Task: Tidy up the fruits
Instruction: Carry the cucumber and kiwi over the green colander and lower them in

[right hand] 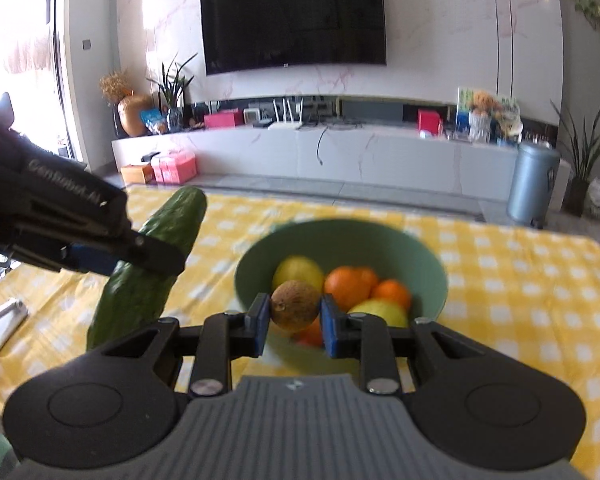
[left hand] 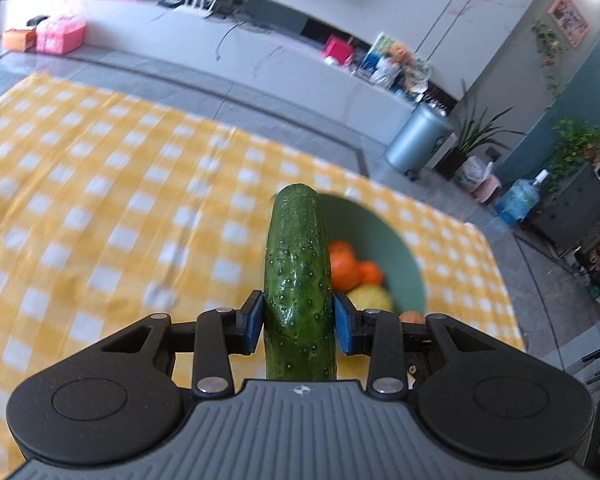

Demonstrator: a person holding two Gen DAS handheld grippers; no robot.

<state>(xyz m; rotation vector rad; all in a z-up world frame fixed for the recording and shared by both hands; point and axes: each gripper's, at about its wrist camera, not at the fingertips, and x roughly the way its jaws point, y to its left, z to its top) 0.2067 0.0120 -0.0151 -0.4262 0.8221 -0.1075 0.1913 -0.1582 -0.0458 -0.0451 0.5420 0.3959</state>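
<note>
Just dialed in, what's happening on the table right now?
Both tongs are loaded. The left tongs grip a cucumber in the air, left of the green bowl. The right tongs hold a small brown fruit in front of that bowl, which already has oranges and yellow fruits inside.

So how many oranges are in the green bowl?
2, maybe 3. A big orange mid-bowl, a small orange to its right. An orange patch below the brown fruit may be another.
</note>
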